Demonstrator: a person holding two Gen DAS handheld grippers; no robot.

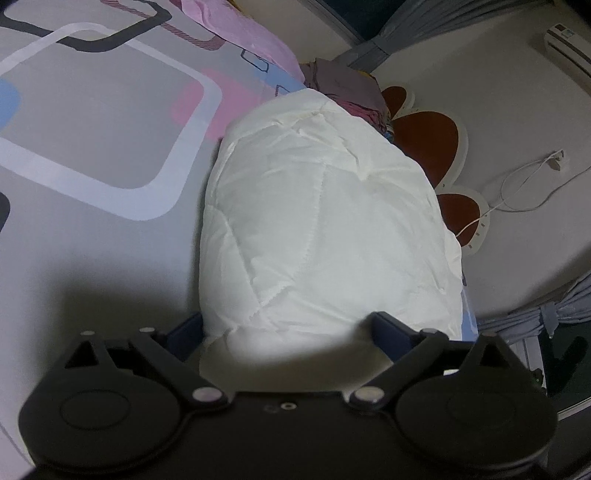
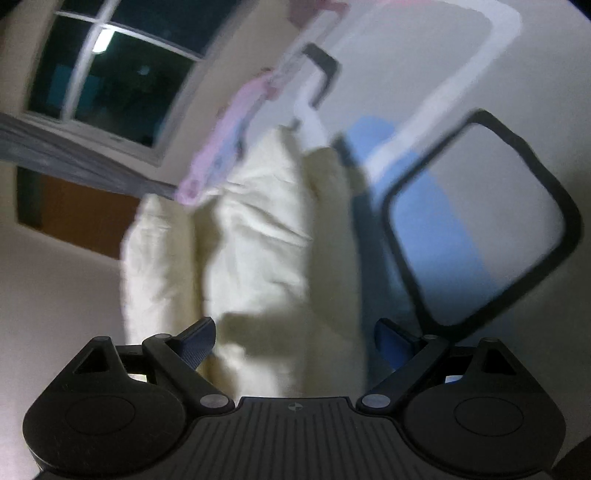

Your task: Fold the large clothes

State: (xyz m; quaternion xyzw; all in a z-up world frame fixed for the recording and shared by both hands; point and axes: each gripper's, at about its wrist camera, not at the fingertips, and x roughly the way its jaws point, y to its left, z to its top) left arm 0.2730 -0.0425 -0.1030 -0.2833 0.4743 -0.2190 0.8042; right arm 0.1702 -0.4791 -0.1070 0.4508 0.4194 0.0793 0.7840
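Nearest, my left gripper (image 1: 288, 332): jaws spread wide, one blue-padded finger (image 1: 188, 332) to the left and the other to the right of the near end of the white quilted garment (image 1: 317, 229); whether the pads touch the fabric I cannot tell, and nothing is pinched. My right gripper (image 2: 295, 339): jaws likewise wide, fingers (image 2: 199, 341) flanking the near end of the same garment (image 2: 258, 251), seen blurred in that view; no grip evident. The garment: puffy, cream-white, stitched in panels, bundled into a long thick roll, lying on the bed sheet (image 1: 92, 147) and running away from both grippers. In the right wrist view it shows as several upright folds side by side. The sheet: grey, printed with rounded rectangles outlined in white, black, pink and pale blue; it spreads to the left of the garment in the left wrist view, to the right in the other. Beyond the far end of the garment: a pile of purple and patterned cloth (image 1: 343, 85) and a pink cloth (image 1: 240, 33). Farther right: a headboard (image 1: 428, 140) with dark red rounded panels, a white cable (image 1: 524, 184) on the wall, grey curtains (image 1: 546, 314), an air conditioner (image 1: 569, 44). Far left in the right wrist view: a dark window (image 2: 110, 81).
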